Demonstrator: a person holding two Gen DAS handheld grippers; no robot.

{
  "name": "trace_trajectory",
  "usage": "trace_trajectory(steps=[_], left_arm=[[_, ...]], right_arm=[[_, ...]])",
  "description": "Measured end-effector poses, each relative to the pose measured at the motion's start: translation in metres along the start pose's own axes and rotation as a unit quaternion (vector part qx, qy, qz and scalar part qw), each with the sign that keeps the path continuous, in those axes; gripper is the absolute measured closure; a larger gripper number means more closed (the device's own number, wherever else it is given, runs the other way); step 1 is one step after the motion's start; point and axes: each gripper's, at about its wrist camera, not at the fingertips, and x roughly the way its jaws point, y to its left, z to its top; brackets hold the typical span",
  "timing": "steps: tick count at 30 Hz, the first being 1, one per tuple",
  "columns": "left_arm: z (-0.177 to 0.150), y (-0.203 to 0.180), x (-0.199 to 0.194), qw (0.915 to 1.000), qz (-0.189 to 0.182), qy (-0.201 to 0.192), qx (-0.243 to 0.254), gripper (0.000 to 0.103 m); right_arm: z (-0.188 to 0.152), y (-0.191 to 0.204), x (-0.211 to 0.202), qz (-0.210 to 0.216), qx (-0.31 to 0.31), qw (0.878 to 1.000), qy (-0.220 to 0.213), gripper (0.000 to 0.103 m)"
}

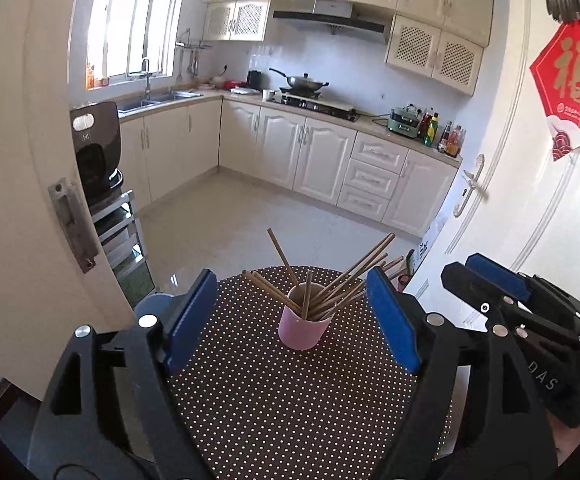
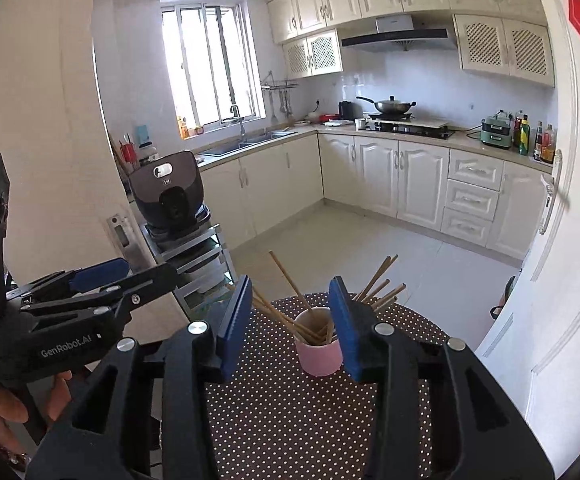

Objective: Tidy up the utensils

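A: Why are both grippers hanging back from the pink cup point(image 1: 304, 326)? Neither is on it.

B: Looks to me like the sorting is done, or near enough. The left gripper point(image 1: 290, 312) has its blue pads spread wide, the cup showing between them but well short of either pad. The right gripper point(image 2: 292, 320) stands open too, narrower, with nothing caught in it.

A: And the chopsticks point(image 1: 332, 280)?

B: All in the cup, as far as I can see. Standing on end, fanned out over the rim, most leaning toward the door side, one or two tipped the other way. None are lying loose on the dotted tablecloth point(image 1: 274, 400) around the cup.

A: Where's the cup sitting?

B: Upright on the round table, towards its far edge, the kitchen floor beyond it. Both grippers are on the near side of the cup, the right one just beside the left.

A: Anything else in the cup?

B: Only chopsticks, from what shows.
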Motion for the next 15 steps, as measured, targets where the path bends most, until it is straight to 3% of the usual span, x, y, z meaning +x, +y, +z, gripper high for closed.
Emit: trace_trajectory(steps=[15], left_arm=[[-0.003, -0.008, -0.057, 0.9976, 0.027, -0.060, 0.021, 0.016]], right_arm=[[-0.007, 0.021, -0.039, -0.012, -0.019, 0.999, -0.039, 0.043]])
